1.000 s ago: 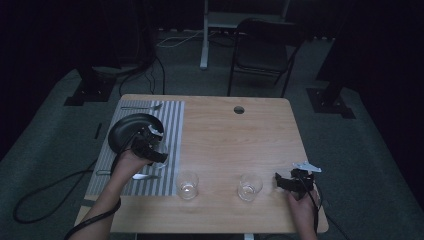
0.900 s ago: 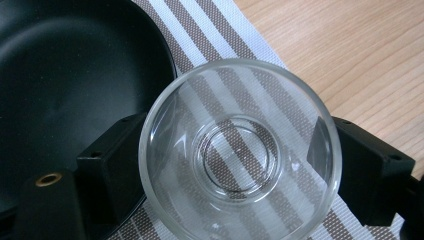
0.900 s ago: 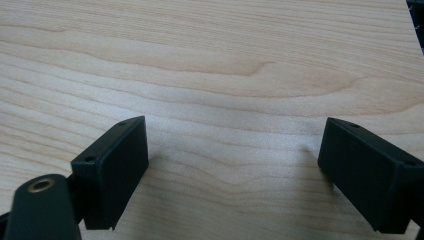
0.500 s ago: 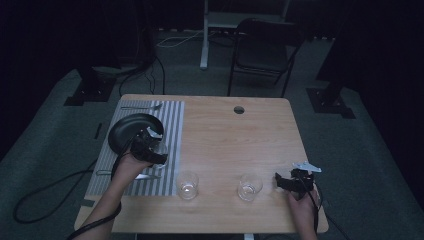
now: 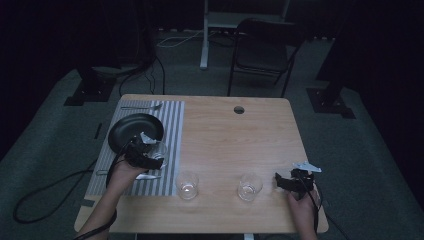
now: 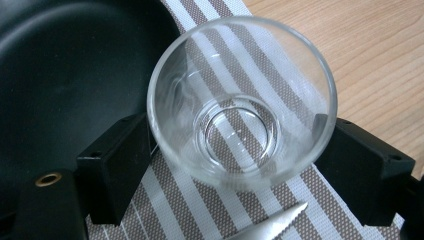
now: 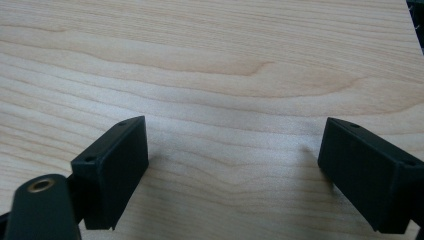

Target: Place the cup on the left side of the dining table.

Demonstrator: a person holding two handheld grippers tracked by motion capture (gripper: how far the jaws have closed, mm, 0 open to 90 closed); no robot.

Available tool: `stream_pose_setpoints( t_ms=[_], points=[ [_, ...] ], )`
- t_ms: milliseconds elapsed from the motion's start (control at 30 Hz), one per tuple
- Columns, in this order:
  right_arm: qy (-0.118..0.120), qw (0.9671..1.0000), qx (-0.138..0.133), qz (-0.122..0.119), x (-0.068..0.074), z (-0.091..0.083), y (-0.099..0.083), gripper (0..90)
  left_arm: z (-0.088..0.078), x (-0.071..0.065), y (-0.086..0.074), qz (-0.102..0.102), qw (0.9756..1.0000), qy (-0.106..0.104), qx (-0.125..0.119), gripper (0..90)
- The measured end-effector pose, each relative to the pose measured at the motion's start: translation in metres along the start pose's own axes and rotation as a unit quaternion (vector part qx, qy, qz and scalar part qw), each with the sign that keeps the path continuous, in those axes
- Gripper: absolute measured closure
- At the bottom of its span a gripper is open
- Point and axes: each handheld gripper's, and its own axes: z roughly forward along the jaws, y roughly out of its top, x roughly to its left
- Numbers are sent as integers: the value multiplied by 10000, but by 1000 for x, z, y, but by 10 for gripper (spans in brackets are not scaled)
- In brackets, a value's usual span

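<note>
Clear glass (image 6: 242, 102) clamped between both black jaws of left gripper (image 6: 240, 150), pads pressed on its sides, upright over striped placemat (image 6: 210, 210), just beside rim of black plate (image 6: 65, 75); serrated knife tip (image 6: 272, 229) below it. Seen from high view, same glass (image 5: 159, 148) at plate's (image 5: 132, 129) right edge. Two more glasses (image 5: 187, 184) (image 5: 249, 186) on bare wooden table (image 5: 235, 140). Right gripper (image 7: 232, 170) spread wide, nothing between, low over bare wood, near table's right front corner (image 5: 296, 180)

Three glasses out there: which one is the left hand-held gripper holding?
The glass over the striped mat, beside the black plate, clamped in the left hand-held gripper. The other two stand free on bare wood.
</note>
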Motion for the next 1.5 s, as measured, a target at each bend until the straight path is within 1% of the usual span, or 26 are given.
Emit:
stream_pose_setpoints(
  t_ms=[133,200,300,367,500,567,667,733,833,867,933,1000,1067,1233,1333,1367,1400,1433,1500],
  points=[
    [0,10000,1,-2,0,0,0,122,-2,1,-11,-93,9999,29,-92,166],
    [1,10000,1,0,0,0,0,122,-3,2,-16,-178,9997,98,-151,166],
    [0,10000,1,-2,0,0,0,122,-7,4,-23,-315,9990,74,-310,166],
    [0,10000,1,-3,0,0,0,123,-9,4,-28,-346,9987,67,-373,166],
    [0,10000,1,0,0,0,0,123,-12,5,-37,-379,9985,88,-376,166],
    [1,10000,1,-1,0,0,0,122,-14,6,-42,-413,9982,138,-413,166],
    [0,10000,0,-4,0,0,0,122,-16,7,-48,-456,9979,121,-443,166],
    [1,10000,-1,-3,0,0,0,122,-16,7,-53,-457,9979,99,-450,166],
    [0,10000,-1,-2,0,0,0,122,-17,5,-59,-409,9982,135,-415,166],
    [0,10000,-1,-2,0,0,0,122,-17,5,-59,-409,9982,135,-415,166],
    [0,10000,-2,-2,0,0,0,122,-19,5,-66,-444,9979,119,-462,166],
    [0,10000,-2,-1,0,0,0,123,-21,4,-72,-406,9981,128,-447,166],
    [0,10000,-2,0,0,0,0,122,-22,4,-78,-409,9980,154,-467,166],
    [0,10000,2,10,0,0,0,122,-25,7,-92,-552,9971,146,-504,166],
    [0,10000,1,11,0,0,0,122,-26,7,-100,-617,9961,160,-605,166],
    [1,10000,2,11,0,0,0,122,-26,6,-102,-647,9958,118,-630,166],
    [1,10000,2,10,0,0,0,122,-26,6,-105,-673,9958,137,-609,165],
    [0,10000,2,11,0,0,0,122,-26,5,-107,-673,9955,209,-630,165],
    [0,10000,2,11,0,0,0,122,-26,4,-110,-706,9952,278,-612,165]
  ],
)
